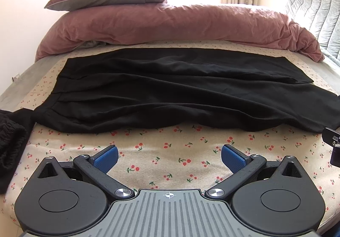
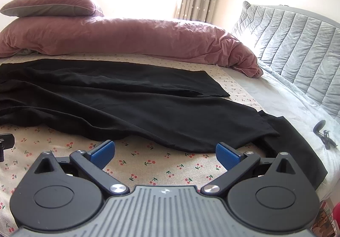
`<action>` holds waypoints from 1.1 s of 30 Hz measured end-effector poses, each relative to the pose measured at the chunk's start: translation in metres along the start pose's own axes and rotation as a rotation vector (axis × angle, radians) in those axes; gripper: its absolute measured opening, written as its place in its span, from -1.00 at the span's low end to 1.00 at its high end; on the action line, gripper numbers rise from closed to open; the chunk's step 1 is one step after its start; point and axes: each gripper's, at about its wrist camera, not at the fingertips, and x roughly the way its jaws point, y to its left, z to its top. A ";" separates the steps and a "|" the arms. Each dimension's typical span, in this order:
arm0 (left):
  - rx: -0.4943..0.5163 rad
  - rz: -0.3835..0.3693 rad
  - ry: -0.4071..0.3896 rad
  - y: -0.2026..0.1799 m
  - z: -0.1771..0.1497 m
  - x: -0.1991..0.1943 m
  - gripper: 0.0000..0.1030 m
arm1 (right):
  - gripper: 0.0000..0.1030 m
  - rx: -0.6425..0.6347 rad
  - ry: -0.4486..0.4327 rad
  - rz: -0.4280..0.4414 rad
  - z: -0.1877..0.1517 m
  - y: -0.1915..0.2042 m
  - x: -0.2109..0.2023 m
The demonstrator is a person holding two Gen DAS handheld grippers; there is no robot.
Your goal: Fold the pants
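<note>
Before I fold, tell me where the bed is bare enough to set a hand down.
Bare sheet runs as a strip between the pants and both open grippers, left and right. A thin strip lies between the pants and the duvet. Bare grey mattress sits by the headboard. Crowded: another black garment at the far left.

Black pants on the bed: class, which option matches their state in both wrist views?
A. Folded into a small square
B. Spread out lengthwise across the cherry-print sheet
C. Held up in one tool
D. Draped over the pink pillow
B: the black pants lie spread across the cherry-print sheet, with both tools open and holding nothing.
</note>
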 end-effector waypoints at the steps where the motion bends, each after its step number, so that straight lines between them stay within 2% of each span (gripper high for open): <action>1: 0.007 0.004 0.003 0.000 0.001 0.002 1.00 | 0.91 0.000 -0.001 -0.003 0.000 0.000 0.001; 5: 0.007 -0.003 0.015 0.003 0.002 0.009 1.00 | 0.91 -0.003 0.006 -0.018 -0.001 0.002 0.004; 10: -0.072 0.016 0.043 0.022 0.004 0.026 1.00 | 0.91 -0.007 0.027 -0.023 -0.001 0.002 0.009; 11: -0.084 0.012 0.056 0.027 0.005 0.030 1.00 | 0.91 -0.005 0.034 -0.018 0.000 0.002 0.010; 13: -0.135 -0.043 0.089 0.043 0.009 0.038 1.00 | 0.91 -0.001 0.049 -0.008 0.000 0.001 0.012; 15: -0.219 -0.080 0.088 0.068 0.012 0.042 1.00 | 0.91 0.008 0.057 0.006 -0.001 0.000 0.013; 18: -0.407 -0.049 0.069 0.118 0.012 0.052 1.00 | 0.91 0.025 0.052 0.026 -0.002 -0.003 0.012; 21: -0.590 -0.034 0.128 0.168 0.005 0.072 0.99 | 0.91 0.028 0.049 0.027 -0.002 -0.005 0.013; 23: -0.719 -0.028 0.143 0.199 -0.001 0.083 0.96 | 0.91 0.041 0.059 0.040 -0.002 -0.007 0.016; 24: -0.781 -0.002 0.141 0.213 -0.003 0.084 0.94 | 0.91 0.054 0.069 0.055 -0.001 -0.008 0.018; 27: -0.845 0.050 0.097 0.236 0.006 0.091 0.79 | 0.91 0.113 0.110 0.116 0.001 -0.015 0.026; 28: -0.841 0.090 0.101 0.242 0.013 0.098 0.63 | 0.91 0.132 0.122 0.131 0.001 -0.016 0.029; 29: -0.835 0.124 0.107 0.246 0.018 0.105 0.24 | 0.91 0.156 0.141 0.144 0.002 -0.017 0.034; 30: -0.825 0.149 0.110 0.251 0.022 0.114 -0.03 | 0.91 0.176 0.162 0.151 0.002 -0.019 0.040; 31: -0.813 0.162 0.122 0.255 0.025 0.124 -0.65 | 0.91 0.194 0.183 0.157 0.001 -0.019 0.045; 32: -0.808 0.178 0.135 0.258 0.027 0.129 -0.88 | 0.91 0.216 0.204 0.167 0.001 -0.021 0.049; 33: -0.814 0.170 0.126 0.261 0.029 0.132 -0.89 | 0.91 0.243 0.222 0.179 0.000 -0.023 0.054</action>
